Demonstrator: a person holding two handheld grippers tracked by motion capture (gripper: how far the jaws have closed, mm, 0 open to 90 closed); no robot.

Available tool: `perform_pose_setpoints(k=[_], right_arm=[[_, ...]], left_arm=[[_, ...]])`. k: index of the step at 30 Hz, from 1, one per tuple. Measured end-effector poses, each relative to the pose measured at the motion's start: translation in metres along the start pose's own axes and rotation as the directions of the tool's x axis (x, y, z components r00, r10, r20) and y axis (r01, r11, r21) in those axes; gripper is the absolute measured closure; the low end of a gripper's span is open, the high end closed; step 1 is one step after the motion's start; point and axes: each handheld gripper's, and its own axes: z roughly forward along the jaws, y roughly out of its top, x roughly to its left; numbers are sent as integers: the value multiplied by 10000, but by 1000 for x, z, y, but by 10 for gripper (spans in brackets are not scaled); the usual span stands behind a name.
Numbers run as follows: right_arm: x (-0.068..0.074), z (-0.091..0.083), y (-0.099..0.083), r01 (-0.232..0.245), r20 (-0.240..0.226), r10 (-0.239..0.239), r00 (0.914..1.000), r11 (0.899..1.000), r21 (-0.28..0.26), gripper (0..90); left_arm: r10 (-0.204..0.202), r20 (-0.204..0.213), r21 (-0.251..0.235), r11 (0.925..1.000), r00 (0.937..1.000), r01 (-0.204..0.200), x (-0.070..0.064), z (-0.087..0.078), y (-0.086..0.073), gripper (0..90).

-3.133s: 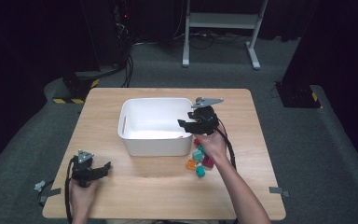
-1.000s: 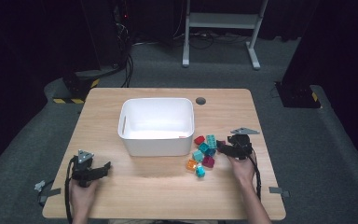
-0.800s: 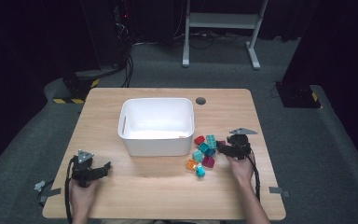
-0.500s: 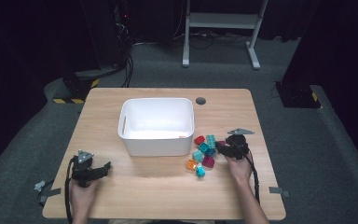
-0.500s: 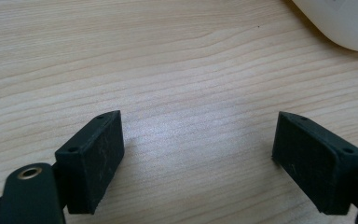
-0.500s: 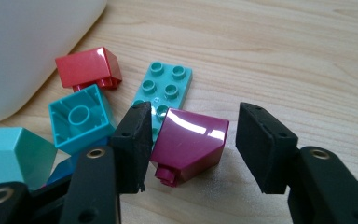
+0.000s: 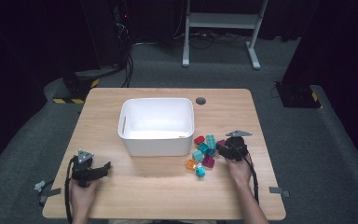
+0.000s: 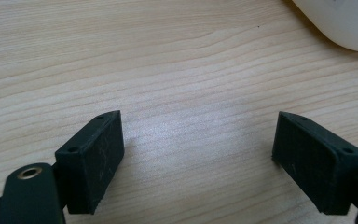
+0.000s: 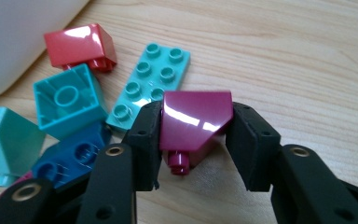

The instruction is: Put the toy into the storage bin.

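Observation:
A white bin stands mid-table, with a small orange piece inside near its right wall. To its right lies a pile of toy bricks: red, teal, a flat teal plate, dark blue, orange. My right gripper is at the pile's right edge, shut on a magenta sloped brick whose stud points toward the camera. My left gripper rests open on bare wood near the front left, nothing between its jaws.
The bin's white wall curves close on the left of the right gripper view. A dark round hole sits in the table behind the bin. Black cables trail from both grippers over the front edge.
The right gripper came away from the bin's right rim down to the brick pile, then crept left and closed on the magenta brick. The left gripper stayed still.

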Motion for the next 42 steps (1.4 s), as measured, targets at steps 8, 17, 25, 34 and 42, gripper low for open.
perform_pose_setpoints(k=[8, 17, 25, 34, 42], right_arm=[[-1, 1, -3, 61, 176, -61, 9998, 10000, -13, 583], [-3, -2, -5, 83, 264, -79, 9996, 9999, -136, 588], [-4, -10, -4, 73, 159, -69, 9998, 9996, -283, 589], [-3, -25, -2, 98, -14, -99, 10000, 9979, -634, 590], [-3, -36, 0, -5, -204, -12, 9998, 9965, -834, 590]], left_arm=[[2, 2, -1, 10000, 10000, -2, 0, 0, 0, 166], [6, 1, -1, 10000, 10000, -6, 0, 0, 0, 167], [6, -2, 1, 10000, 10000, -6, 0, 0, 0, 167], [10, -1, 1, 10000, 10000, -10, 0, 0, 0, 167], [11, -4, 2, 10000, 10000, -11, 0, 0, 0, 166]])
